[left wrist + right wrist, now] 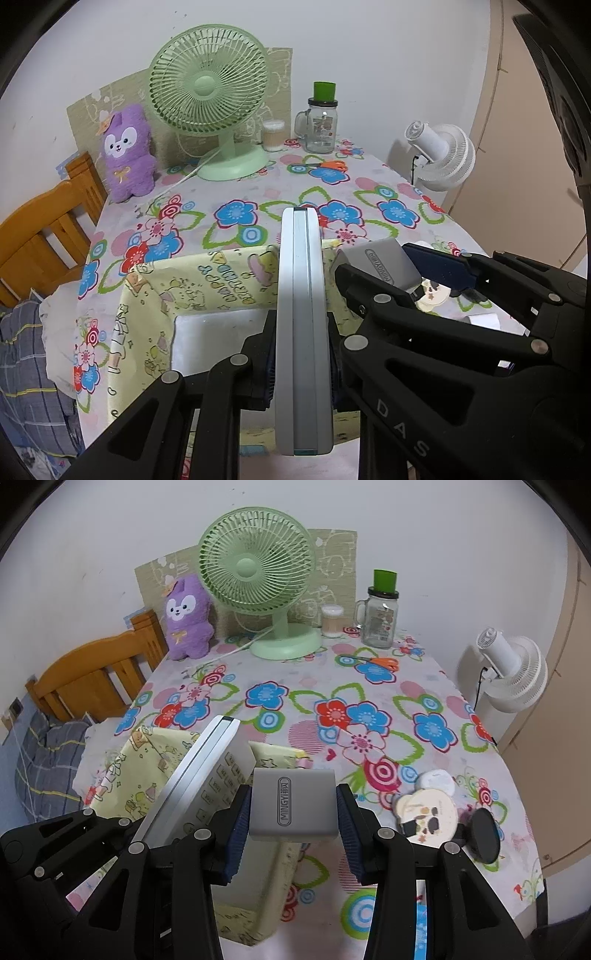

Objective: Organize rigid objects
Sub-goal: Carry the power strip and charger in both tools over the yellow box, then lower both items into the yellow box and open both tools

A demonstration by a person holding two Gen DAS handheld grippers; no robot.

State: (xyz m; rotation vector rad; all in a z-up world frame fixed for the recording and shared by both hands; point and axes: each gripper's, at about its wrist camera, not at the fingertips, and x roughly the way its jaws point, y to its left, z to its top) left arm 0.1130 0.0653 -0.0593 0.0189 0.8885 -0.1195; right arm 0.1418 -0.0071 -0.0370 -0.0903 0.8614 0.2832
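A: The flowered tablecloth (pixel 369 686) is crowded along the wall: green fan (pixel 258 576), jar (pixel 380 618), scissors (pixel 376 661). Why hold both items up here?

B: Probably to drop them in. The left gripper (pixel 303 369) clamps the white remote (pixel 303 314) edge-on above the yellow fabric bin (pixel 155 295); the right gripper (pixel 293 823) pinches the grey charger block (pixel 293 805) beside it, over the bin's rim.

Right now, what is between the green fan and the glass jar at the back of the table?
A small clear tub of cotton swabs stands between the green fan and the glass jar, clearest in the right wrist view.
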